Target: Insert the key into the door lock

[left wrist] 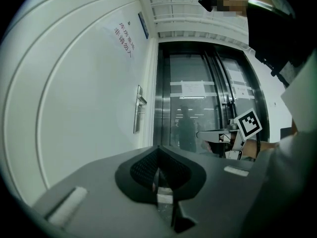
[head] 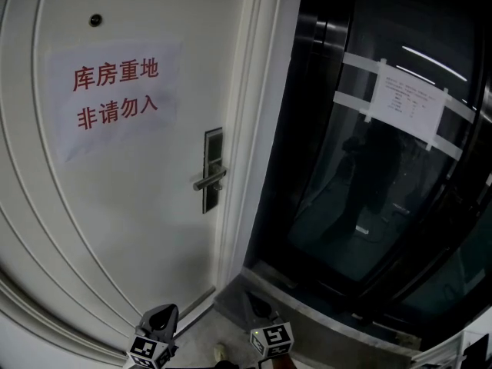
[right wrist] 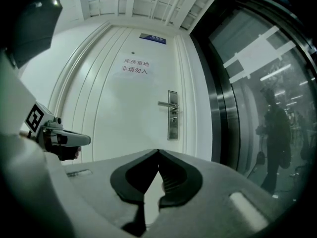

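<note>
Key clamped in the left claw, with the lock well ahead on the white door.

The key (left wrist: 164, 200) shows only as a small, pale silvery strip, pinched between the closed jaws of the left gripper (left wrist: 158, 150). The right gripper (right wrist: 158, 153) has its jaws pressed together at the tips and holds nothing. Both face the door (head: 115, 221), well apart from it. Farther on, the door lock (head: 213, 170) is a dark upright plate with a silver lever handle (head: 209, 181), near the door's right edge and below a paper sign (head: 115, 98) with red characters.
</note>
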`<state>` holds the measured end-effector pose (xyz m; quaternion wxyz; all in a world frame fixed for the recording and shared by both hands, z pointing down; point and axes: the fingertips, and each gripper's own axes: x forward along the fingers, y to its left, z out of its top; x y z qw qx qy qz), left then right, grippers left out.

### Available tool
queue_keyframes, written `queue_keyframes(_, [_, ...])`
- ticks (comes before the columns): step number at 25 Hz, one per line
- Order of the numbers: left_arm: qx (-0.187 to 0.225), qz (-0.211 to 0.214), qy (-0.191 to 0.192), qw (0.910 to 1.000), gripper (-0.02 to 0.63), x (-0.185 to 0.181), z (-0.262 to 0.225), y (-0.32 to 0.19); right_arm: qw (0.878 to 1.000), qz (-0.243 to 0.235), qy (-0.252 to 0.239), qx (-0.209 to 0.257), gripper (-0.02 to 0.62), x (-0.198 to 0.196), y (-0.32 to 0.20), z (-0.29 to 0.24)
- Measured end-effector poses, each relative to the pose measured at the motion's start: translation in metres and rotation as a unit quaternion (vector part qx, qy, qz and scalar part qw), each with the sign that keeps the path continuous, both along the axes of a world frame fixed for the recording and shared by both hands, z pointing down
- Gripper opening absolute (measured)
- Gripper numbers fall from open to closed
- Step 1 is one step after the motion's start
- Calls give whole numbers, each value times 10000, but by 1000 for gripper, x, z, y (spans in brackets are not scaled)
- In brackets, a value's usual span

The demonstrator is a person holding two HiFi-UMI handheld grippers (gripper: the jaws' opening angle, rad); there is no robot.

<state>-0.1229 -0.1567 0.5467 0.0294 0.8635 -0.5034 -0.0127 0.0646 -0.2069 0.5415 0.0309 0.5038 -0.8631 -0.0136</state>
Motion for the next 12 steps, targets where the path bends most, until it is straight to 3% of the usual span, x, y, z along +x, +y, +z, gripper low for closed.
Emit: queue_keyframes(12, [128,-5,-29,9999,2,-5,2,37,10000,80,-33,35,2,2,43,1])
